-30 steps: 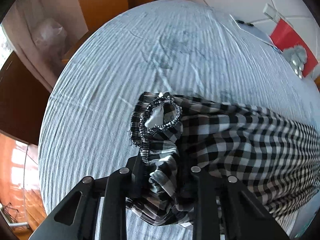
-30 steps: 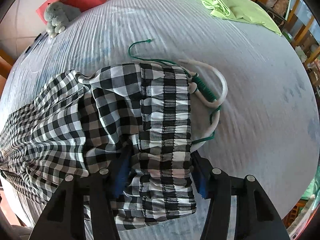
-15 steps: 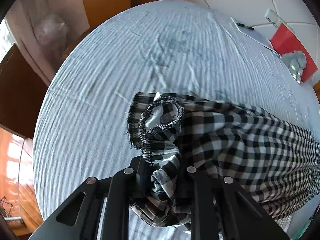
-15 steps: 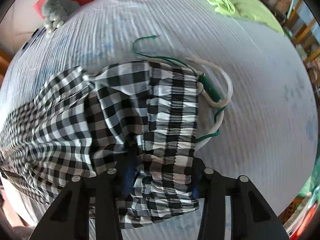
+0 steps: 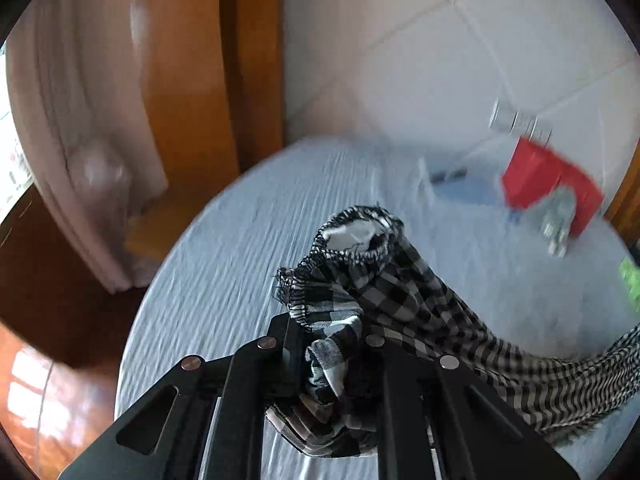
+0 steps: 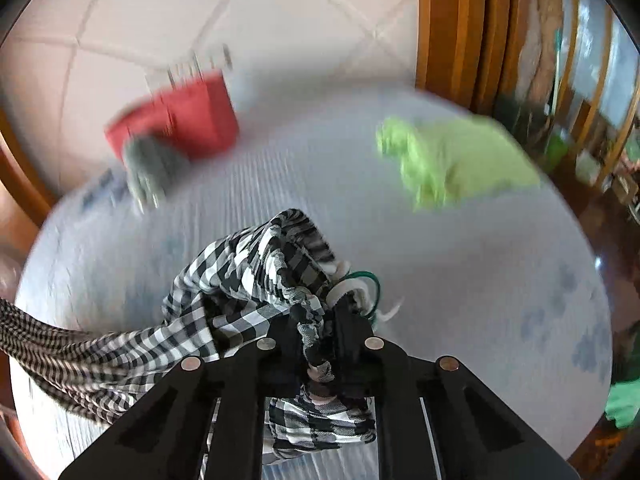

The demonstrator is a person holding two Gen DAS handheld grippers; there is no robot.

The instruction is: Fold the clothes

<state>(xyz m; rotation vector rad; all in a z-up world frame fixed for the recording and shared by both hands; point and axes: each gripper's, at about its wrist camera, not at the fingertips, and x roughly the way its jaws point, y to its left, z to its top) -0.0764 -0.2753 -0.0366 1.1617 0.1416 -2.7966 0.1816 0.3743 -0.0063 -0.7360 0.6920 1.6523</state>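
A black-and-white checked garment [image 5: 404, 300] is lifted off the pale blue bed [image 5: 224, 272]. My left gripper [image 5: 326, 344] is shut on one end of it, where a frayed hem opening sticks up. My right gripper [image 6: 316, 340] is shut on the gathered waistband end [image 6: 256, 272], where a white and green drawstring [image 6: 360, 284] hangs out. The cloth stretches away between the two grippers, toward the right in the left wrist view and toward the left in the right wrist view.
A red bag [image 6: 176, 120] and a grey plush toy [image 6: 148, 168] sit at the far edge of the bed by the white wall. A lime green garment [image 6: 452, 160] lies at the far right. Wooden furniture [image 5: 192, 80] and a curtain stand beside the bed.
Both grippers have risen and tilted up, lifting the checked garment off the bed; the views now show the wall and far edge. Both frames are motion blurred.
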